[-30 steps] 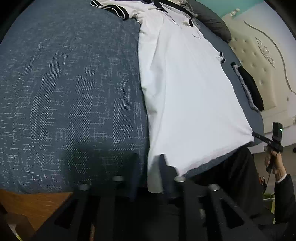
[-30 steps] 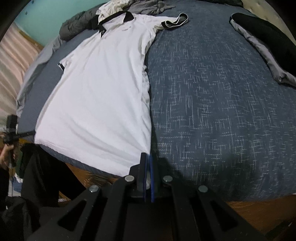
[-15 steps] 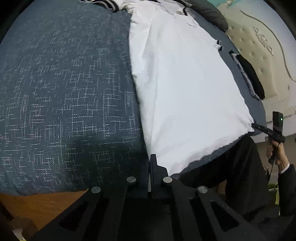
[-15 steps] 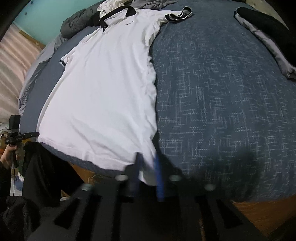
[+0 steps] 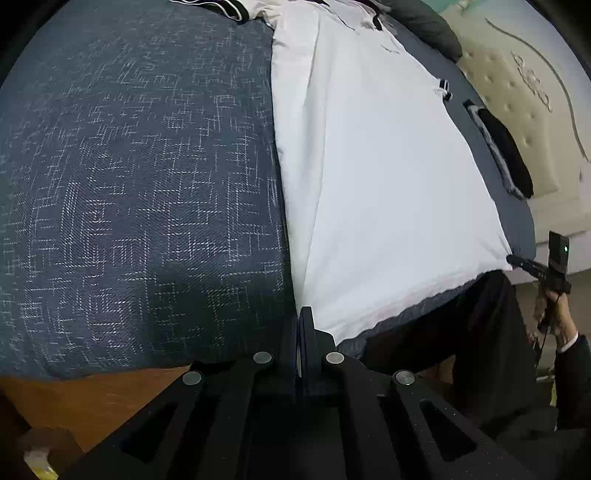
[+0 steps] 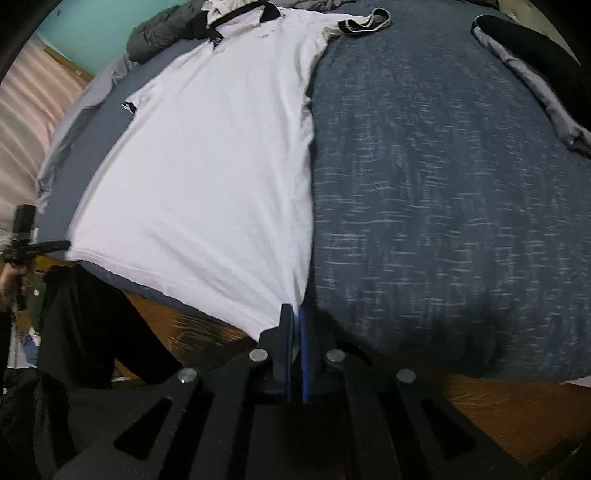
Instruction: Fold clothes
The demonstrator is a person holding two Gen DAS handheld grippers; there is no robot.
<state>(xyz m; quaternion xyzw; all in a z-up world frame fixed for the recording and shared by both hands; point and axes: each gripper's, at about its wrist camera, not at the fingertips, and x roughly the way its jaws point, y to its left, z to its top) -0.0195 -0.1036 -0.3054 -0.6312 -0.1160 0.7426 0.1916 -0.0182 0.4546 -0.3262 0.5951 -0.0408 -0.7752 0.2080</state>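
While laid flat, collar far, white polo shirt (image 6: 207, 177) spread face-up on blue bedspread (image 6: 443, 184), hem at near bed edge. Left gripper (image 5: 300, 325) clenched on shirt's left hem corner; right gripper (image 6: 293, 321) clenched on opposite hem corner, cloth bunched between fingers. Likely pinched at both bottom corners so hem can be carried toward collar in one even fold. Dark garment (image 6: 535, 48) well apart from shirt, toward headboard (image 5: 517, 103). Grey bundle (image 6: 162, 33) beyond collar.

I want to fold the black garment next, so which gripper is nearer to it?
Right. The right gripper pinches the white shirt corner on the black garment side; the left gripper holds the opposite corner.
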